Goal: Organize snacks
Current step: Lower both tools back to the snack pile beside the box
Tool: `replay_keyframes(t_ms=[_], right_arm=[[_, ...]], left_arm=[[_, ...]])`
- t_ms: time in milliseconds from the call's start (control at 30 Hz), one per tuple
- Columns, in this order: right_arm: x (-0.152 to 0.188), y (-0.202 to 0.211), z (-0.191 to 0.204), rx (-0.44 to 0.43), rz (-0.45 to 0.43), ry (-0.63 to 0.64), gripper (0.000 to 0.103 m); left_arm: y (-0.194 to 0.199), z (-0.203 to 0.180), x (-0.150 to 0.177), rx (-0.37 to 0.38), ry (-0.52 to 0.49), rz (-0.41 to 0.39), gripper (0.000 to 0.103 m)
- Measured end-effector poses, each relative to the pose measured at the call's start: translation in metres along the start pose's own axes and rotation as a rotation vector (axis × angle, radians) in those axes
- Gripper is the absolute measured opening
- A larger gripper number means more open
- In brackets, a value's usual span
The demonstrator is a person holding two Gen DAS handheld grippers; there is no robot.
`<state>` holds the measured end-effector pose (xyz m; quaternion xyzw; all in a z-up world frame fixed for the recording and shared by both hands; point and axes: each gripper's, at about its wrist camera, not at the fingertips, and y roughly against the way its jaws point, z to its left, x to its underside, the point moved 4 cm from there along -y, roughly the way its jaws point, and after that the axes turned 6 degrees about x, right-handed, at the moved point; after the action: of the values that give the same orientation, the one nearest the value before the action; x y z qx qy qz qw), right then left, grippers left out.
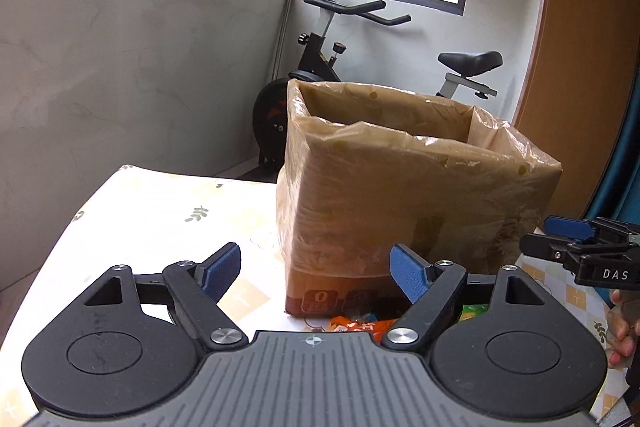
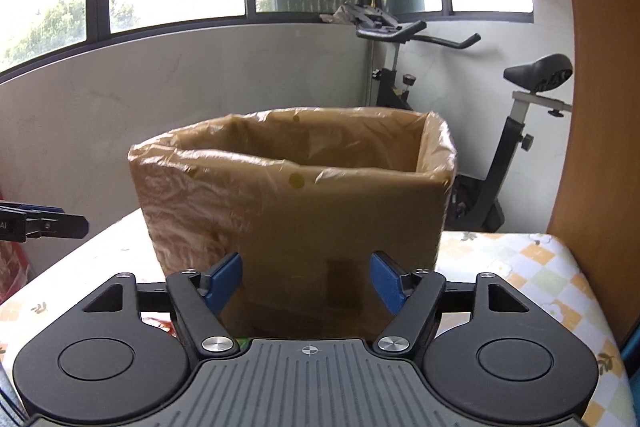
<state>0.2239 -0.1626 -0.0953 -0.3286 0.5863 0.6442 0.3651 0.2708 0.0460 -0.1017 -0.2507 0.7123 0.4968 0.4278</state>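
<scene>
Brown cardboard box lined with clear plastic (image 2: 296, 211) stands open-topped for snacks; left gripper (image 1: 316, 269) and right gripper (image 2: 306, 277) hang released, empty, over orange snack packets (image 1: 360, 327).

The left gripper (image 1: 316, 269) body hides most of the orange snack packet (image 1: 360, 327); the box (image 1: 400, 195) interior stays unseen.
</scene>
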Motion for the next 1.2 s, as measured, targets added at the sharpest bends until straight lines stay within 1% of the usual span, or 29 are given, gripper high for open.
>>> replay_keyframes(t_ms=[33, 100, 167, 267, 433, 467, 533, 700, 767, 833, 900, 1000, 1200], right_arm=[[0.005, -0.003, 0.003, -0.012, 0.016, 0.001, 0.075], [0.015, -0.011, 0.009, -0.026, 0.055, 0.010, 0.081], [0.026, -0.021, 0.014, -0.031, 0.109, 0.010, 0.082], [0.039, -0.037, 0.018, -0.044, 0.186, -0.025, 0.083], [0.060, -0.056, 0.022, -0.048, 0.280, -0.070, 0.084], [0.064, -0.058, 0.023, -0.042, 0.290, -0.071, 0.084], [0.072, -0.058, 0.023, -0.043, 0.286, -0.072, 0.086], [0.091, -0.055, 0.022, -0.044, 0.284, -0.093, 0.086], [0.094, -0.055, 0.020, -0.045, 0.280, -0.105, 0.085], [0.094, -0.054, 0.021, -0.044, 0.277, -0.104, 0.083], [0.091, -0.052, 0.019, -0.043, 0.265, -0.089, 0.078], [0.088, -0.042, 0.014, -0.064, 0.240, -0.110, 0.072], [0.078, -0.020, 0.008, -0.091, 0.185, -0.153, 0.070]], left_arm=[[-0.002, -0.002, 0.003, 0.002, -0.003, 0.001, 0.084], [-0.005, -0.004, 0.012, 0.014, -0.005, 0.004, 0.085], [-0.010, -0.007, 0.021, 0.028, -0.002, 0.017, 0.086], [-0.022, -0.012, 0.032, 0.044, -0.012, 0.060, 0.087], [-0.039, -0.016, 0.044, 0.070, -0.027, 0.110, 0.087], [-0.039, -0.018, 0.052, 0.074, -0.021, 0.115, 0.087], [-0.041, -0.018, 0.058, 0.073, -0.009, 0.125, 0.087], [-0.045, -0.015, 0.073, 0.069, 0.009, 0.151, 0.087], [-0.046, -0.014, 0.076, 0.065, 0.015, 0.161, 0.087], [-0.047, -0.012, 0.077, 0.060, 0.030, 0.167, 0.087], [-0.045, -0.011, 0.078, 0.060, 0.051, 0.158, 0.087], [-0.040, -0.009, 0.077, 0.059, 0.084, 0.143, 0.087], [-0.018, -0.011, 0.073, 0.047, 0.144, 0.106, 0.087]])
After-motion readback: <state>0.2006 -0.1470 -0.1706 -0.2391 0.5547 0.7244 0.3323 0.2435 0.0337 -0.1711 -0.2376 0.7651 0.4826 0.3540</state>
